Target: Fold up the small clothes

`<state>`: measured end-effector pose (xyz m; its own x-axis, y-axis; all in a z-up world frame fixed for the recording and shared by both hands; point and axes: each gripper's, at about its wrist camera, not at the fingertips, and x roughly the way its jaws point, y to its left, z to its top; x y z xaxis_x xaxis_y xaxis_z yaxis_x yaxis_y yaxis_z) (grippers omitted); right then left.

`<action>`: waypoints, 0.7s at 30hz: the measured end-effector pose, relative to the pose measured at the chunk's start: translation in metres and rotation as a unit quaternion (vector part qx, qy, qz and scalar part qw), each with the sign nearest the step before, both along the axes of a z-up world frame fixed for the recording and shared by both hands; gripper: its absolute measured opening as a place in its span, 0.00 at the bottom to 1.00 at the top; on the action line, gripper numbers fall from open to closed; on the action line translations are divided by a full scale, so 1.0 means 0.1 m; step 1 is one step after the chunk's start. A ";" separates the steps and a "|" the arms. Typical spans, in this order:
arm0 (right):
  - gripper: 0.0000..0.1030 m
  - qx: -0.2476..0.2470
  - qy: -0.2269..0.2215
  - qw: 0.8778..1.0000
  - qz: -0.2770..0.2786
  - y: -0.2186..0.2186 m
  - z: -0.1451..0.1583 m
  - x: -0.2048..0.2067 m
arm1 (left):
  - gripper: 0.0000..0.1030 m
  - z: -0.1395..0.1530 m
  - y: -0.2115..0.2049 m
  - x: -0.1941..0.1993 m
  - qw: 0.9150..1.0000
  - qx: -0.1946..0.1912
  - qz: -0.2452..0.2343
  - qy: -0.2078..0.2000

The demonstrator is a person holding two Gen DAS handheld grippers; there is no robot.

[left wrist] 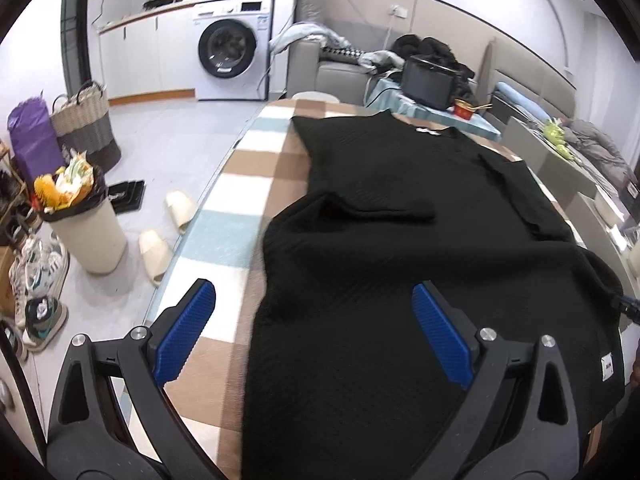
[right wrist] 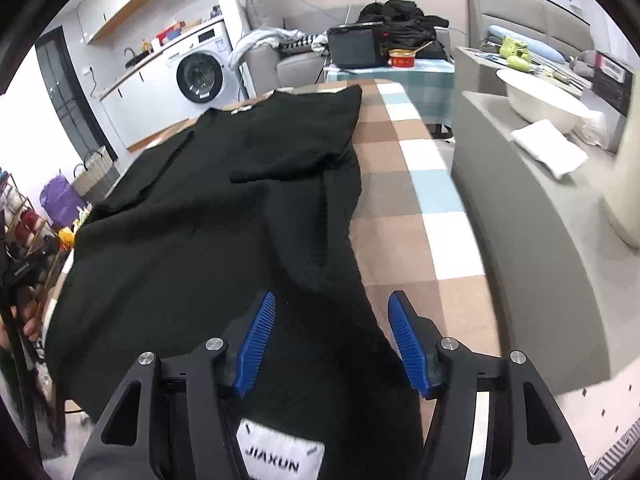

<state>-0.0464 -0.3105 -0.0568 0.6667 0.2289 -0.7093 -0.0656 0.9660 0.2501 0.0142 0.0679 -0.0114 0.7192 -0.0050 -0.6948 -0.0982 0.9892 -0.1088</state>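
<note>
A black knit top (left wrist: 400, 264) lies flat on a checked blanket (left wrist: 236, 184), collar at the far end, with both sleeves folded in across the body. My left gripper (left wrist: 313, 286) hangs open and wide over the near left edge of the top, one pad over the blanket, the other over the cloth. In the right wrist view, the black top (right wrist: 208, 216) spreads to the left. My right gripper (right wrist: 332, 296) is open above its near right edge; cloth lies under the jaws and the pads do not press on it. A white JIAXUN tag (right wrist: 280, 452) shows at the hem.
Left of the table on the floor are a full bin (left wrist: 88, 232), slippers (left wrist: 154, 254), shoes and a woven basket (left wrist: 86, 128). A washing machine (left wrist: 232, 48) and sofa stand behind. A side table with a dark screen (right wrist: 352, 46) and red bowl (right wrist: 401, 58) stands beyond. A grey ledge with a white basin (right wrist: 540, 96) runs along the right.
</note>
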 end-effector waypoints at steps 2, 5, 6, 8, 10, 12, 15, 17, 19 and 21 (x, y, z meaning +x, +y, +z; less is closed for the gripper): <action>0.59 0.000 0.010 1.000 0.005 0.02 -0.08 0.07 | 0.95 -0.09 0.07 0.05 1.000 0.004 0.007 0.015; 0.59 0.008 0.014 1.000 -0.004 -0.02 -0.18 0.10 | 0.95 -0.23 0.13 0.11 0.999 0.006 0.017 0.040; 0.59 0.013 0.016 1.000 -0.009 -0.04 -0.20 0.11 | 0.95 -0.28 0.16 0.13 0.998 0.001 0.020 0.051; 0.59 0.021 0.019 1.000 -0.012 -0.07 -0.23 0.11 | 0.95 -0.38 0.18 0.16 0.998 -0.008 0.018 0.068; 0.59 0.021 0.021 0.999 -0.013 -0.08 -0.25 0.11 | 0.95 -0.45 0.16 0.17 0.997 -0.005 0.009 0.080; 0.59 0.020 0.020 1.000 -0.012 -0.07 -0.27 0.09 | 0.95 -0.51 0.12 0.16 0.996 0.005 0.000 0.086; 0.59 0.014 0.020 1.000 -0.004 -0.05 -0.29 0.07 | 0.89 -0.58 0.06 0.14 0.995 0.009 -0.005 0.096; 0.58 0.009 0.019 1.000 0.005 -0.03 -0.29 0.05 | 0.82 -0.60 0.00 0.13 0.995 0.015 -0.011 0.098; 0.53 -0.002 0.015 1.000 0.015 -0.02 -0.29 0.04 | 0.64 -0.59 -0.05 0.13 0.995 0.026 -0.018 0.093; 0.30 -0.008 0.012 1.000 0.022 -0.01 -0.28 0.06 | 0.26 -0.57 -0.09 0.12 0.996 0.024 -0.038 0.080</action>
<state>-0.0409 -0.3118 -0.0846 0.6389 0.2461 -0.7289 -0.1020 0.9662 0.2368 0.0263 0.0593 -0.0682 0.5987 -0.0189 -0.8008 -0.0347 0.9982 -0.0495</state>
